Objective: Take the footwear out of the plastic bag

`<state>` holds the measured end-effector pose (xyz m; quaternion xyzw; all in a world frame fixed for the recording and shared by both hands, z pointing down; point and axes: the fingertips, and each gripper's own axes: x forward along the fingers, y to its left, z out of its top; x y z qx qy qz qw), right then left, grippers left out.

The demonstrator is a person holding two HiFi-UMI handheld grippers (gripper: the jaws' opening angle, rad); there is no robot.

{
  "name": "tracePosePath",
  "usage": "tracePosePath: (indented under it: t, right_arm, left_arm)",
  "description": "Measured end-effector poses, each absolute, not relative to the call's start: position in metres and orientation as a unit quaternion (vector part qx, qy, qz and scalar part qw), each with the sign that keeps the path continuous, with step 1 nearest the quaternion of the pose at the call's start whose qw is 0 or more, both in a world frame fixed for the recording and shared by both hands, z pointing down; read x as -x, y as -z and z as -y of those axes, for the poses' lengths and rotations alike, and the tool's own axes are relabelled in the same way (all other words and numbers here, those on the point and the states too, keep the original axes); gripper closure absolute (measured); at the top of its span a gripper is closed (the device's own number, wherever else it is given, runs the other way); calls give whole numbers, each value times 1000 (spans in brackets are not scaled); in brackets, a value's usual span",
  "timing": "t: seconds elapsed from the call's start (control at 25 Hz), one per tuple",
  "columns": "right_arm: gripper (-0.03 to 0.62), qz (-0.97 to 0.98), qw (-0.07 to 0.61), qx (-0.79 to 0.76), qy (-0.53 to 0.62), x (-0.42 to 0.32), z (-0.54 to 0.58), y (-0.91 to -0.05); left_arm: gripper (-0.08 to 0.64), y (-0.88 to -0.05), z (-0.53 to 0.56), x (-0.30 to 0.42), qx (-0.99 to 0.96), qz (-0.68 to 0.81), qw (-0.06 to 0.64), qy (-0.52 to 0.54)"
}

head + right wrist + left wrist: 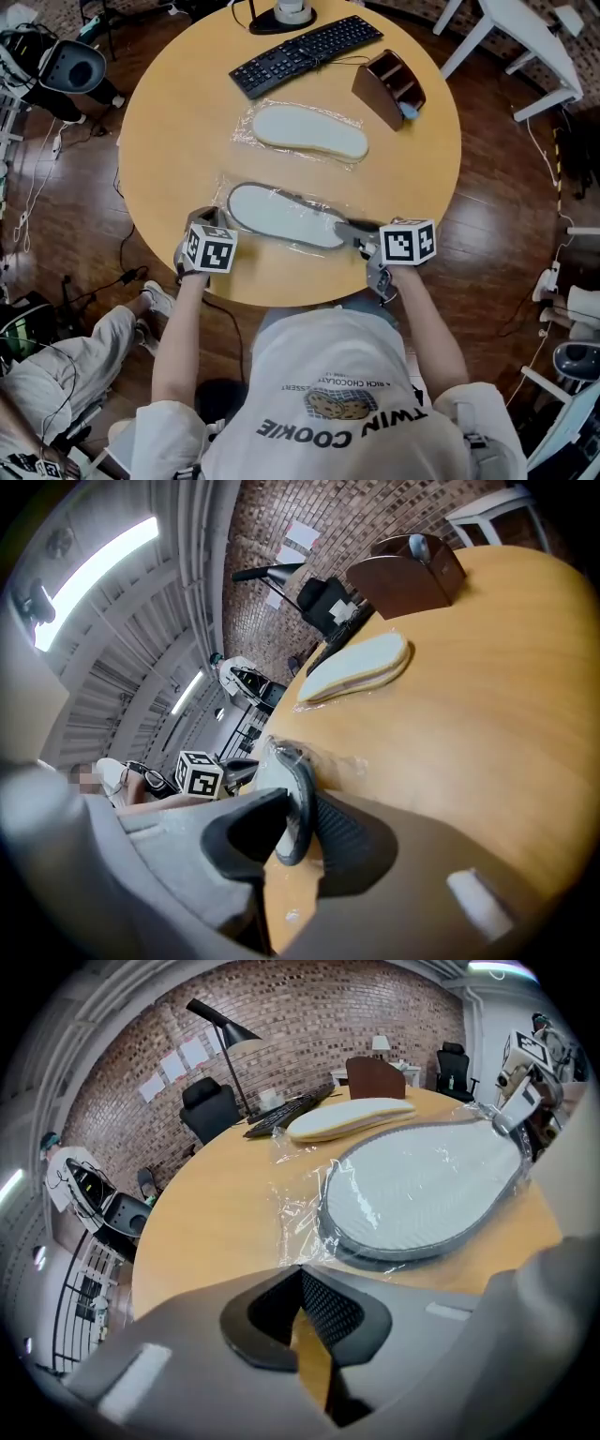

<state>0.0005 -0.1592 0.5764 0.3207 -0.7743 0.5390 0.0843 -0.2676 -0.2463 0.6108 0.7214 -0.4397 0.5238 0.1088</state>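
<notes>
The right gripper (295,822) has its fingers clamped on the grey-rimmed slipper (281,216) at the counter's (178,131) near edge. The left gripper (300,1271), fingers together, pinches its plastic bag (295,1206). Farther off lies a second bagged slipper (309,131).

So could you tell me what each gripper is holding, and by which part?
The right gripper clamps the grey-edged slipper by the rim of its end. The left gripper appears to pinch the plastic bag at its corner.
</notes>
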Motion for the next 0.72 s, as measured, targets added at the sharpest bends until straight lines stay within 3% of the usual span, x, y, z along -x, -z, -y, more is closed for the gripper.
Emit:
tracePosePath:
  t: [0.72]
  right_arm:
    - [503,789,91,-338,-505,-52,151,-554]
  left_arm:
    - [560,-607,248,270,-680,479,127,-540]
